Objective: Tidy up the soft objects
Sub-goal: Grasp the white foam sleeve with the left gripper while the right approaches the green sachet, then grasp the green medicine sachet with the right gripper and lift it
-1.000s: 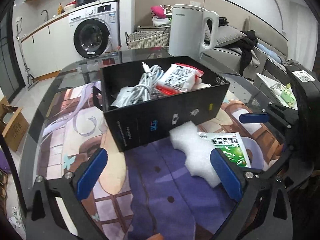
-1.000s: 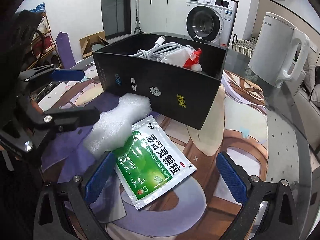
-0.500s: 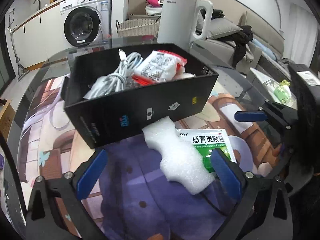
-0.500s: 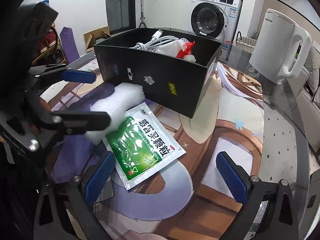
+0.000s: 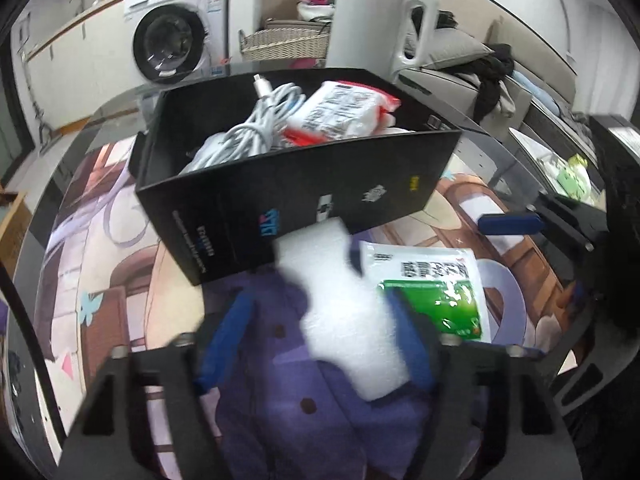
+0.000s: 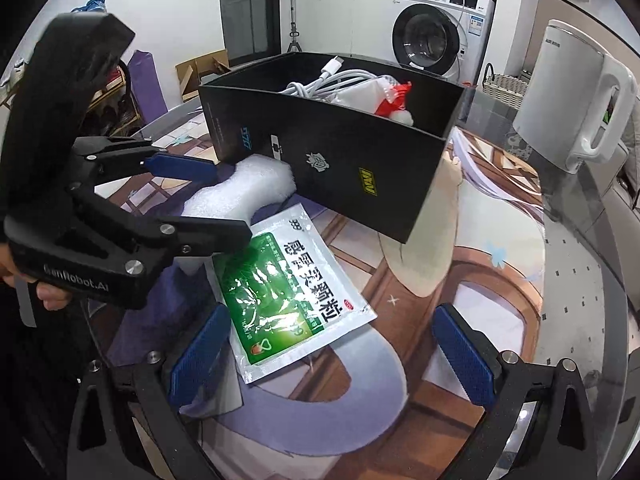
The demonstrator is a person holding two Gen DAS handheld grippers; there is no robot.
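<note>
A white foam piece [image 5: 344, 304] [image 6: 240, 196] lies on the printed mat against the front of the black box [image 5: 304, 196] [image 6: 340, 160]. My left gripper [image 5: 320, 344] [image 6: 208, 200] stands around the foam, jaws narrowed but still apart; one finger is on the foam's right side, the other a little off its left. A green and white medicine sachet [image 5: 432, 288] [image 6: 292, 288] lies beside the foam. My right gripper [image 6: 332, 356] is open and empty just in front of the sachet. The box holds a white cable [image 5: 256, 132] and a tissue pack [image 5: 340, 108].
A white kettle [image 5: 380, 20] [image 6: 576, 92] stands behind the box. The glass table edge [image 6: 600, 320] runs along the right. A wicker basket [image 5: 284, 42] and a washing machine [image 5: 176, 40] are beyond the table.
My left gripper has moved forward and to the right over the foam, and its jaws have narrowed around it. The right gripper has moved closer to the sachet.
</note>
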